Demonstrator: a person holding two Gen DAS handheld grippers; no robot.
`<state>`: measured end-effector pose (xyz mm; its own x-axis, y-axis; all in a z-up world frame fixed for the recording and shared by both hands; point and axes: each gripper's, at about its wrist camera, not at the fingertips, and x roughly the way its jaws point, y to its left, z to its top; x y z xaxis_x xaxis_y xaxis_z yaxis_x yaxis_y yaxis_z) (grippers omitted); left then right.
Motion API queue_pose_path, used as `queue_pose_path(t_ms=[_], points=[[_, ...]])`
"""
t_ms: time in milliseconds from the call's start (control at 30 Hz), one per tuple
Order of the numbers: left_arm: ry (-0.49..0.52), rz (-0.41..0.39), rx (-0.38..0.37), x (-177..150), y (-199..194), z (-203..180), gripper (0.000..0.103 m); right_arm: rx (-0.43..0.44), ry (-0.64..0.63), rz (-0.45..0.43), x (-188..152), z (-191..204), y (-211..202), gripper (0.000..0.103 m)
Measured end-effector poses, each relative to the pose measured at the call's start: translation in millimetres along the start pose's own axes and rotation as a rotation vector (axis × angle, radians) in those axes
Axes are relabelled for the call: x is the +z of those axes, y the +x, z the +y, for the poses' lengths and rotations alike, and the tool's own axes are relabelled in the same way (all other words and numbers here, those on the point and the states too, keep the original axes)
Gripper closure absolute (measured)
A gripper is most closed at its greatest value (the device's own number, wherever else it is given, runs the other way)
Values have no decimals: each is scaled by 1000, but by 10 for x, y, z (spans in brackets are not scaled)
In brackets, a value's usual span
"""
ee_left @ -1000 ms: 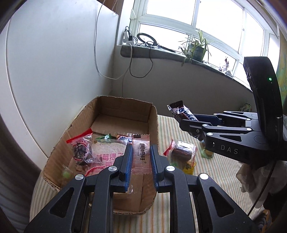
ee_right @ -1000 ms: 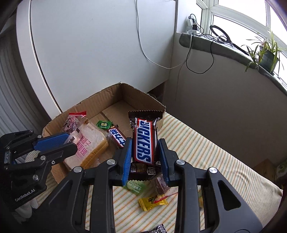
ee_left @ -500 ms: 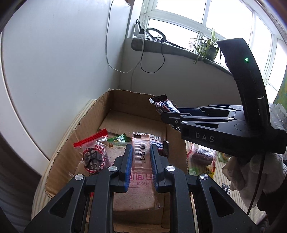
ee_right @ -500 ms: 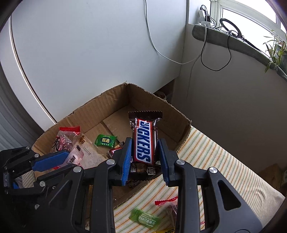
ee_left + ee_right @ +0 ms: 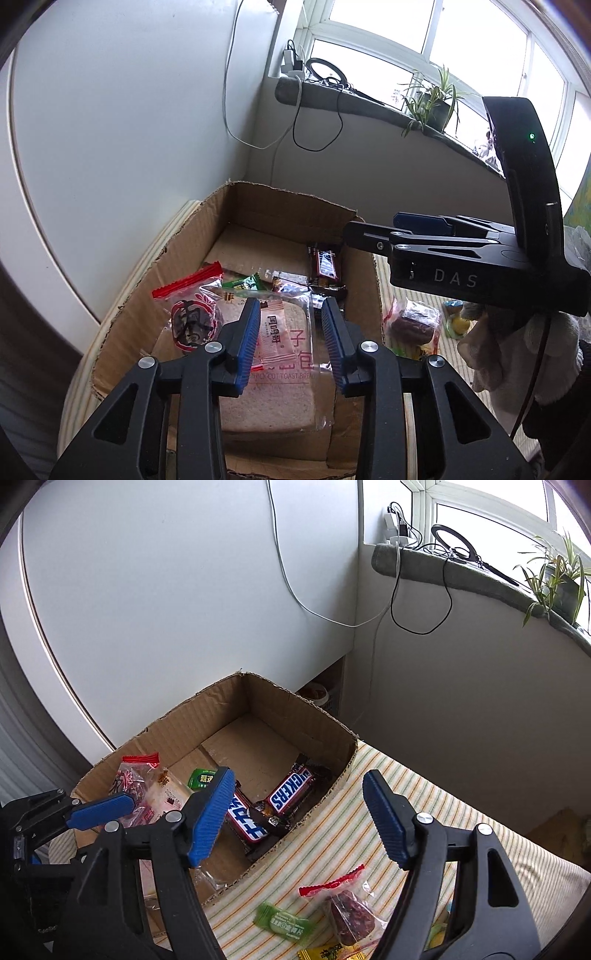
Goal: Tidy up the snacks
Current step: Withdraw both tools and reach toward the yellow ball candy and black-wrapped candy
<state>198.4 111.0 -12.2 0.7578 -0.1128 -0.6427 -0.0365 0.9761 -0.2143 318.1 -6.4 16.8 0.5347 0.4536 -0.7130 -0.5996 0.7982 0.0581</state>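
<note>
A brown Snickers bar [image 5: 293,793] lay flat inside an open cardboard box [image 5: 295,716], beside a second bar [image 5: 245,818], bagged toast bread [image 5: 273,373] and wrapped sweets.

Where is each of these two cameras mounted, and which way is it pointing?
Left wrist view: sits on the left claw, looking forward and down into the cardboard box at the toast bread bag; the right claw and a gloved hand show at right.
Right wrist view: sits on the right claw, open, looking down at the box's near corner and the Snickers bar; the left claw shows at left.
Both see the box, its snacks and the windowsill plant.
</note>
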Motion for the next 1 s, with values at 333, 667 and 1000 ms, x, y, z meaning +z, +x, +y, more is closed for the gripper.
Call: queue_pose_path(t_ms=[333,667,1000], points=[[17,-13,-33,-62,-189,-187,70,-37,-1,-8,-213,-192,-422,28],[46,13,-106,-237,-259,-548,70,-115,34,19,-610,-641,-791,24],[102,94,-182,-495,-144,-975,70,-143,121,89,-1008,-1075,-781,23]])
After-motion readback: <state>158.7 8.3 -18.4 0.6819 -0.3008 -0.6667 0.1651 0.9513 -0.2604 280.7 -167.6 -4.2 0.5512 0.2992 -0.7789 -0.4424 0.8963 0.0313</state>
